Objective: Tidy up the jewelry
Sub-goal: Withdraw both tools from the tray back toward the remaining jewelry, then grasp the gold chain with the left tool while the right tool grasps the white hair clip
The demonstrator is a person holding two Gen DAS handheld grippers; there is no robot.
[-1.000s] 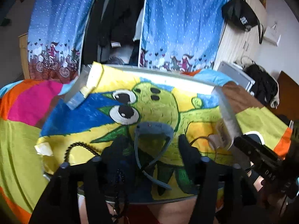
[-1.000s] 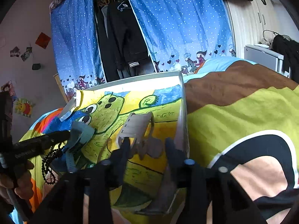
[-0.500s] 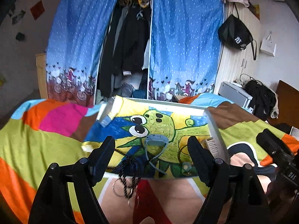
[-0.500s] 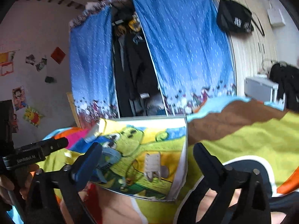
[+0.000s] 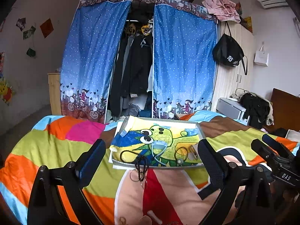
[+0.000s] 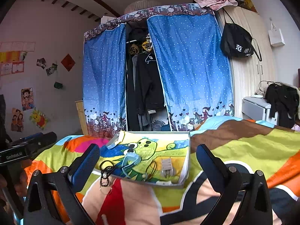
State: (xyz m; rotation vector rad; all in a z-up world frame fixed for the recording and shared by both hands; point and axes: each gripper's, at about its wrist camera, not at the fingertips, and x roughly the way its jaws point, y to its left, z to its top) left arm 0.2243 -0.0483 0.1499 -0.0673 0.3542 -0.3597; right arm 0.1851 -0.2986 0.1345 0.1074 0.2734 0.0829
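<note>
A shallow tray [image 5: 201,131] with a green cartoon drawing lies on the bed, also in the right wrist view [image 6: 187,161]. On it lie a black bead necklace [image 5: 141,164] hanging over the near edge, a light blue band [image 5: 159,147], a thin dark cord loop [image 5: 181,152] and a beige clip [image 5: 193,151]. In the right wrist view the necklace [image 6: 106,171], band [image 6: 130,161] and clip [image 6: 166,166] show too. My left gripper [image 5: 151,162] is open and empty, held back above the bed. My right gripper [image 6: 148,165] is open and empty likewise.
The bed has a bright patchwork cover [image 5: 56,144]. Behind it stands a wardrobe with blue dotted curtains [image 5: 183,65] and dark clothes. A wooden cupboard with a black bag [image 5: 227,53] and a grey unit [image 5: 230,107] are at right.
Both grippers have opened wide and pulled back and up from the tray. The necklace and the clip that lay between the fingers now rest on the tray.
</note>
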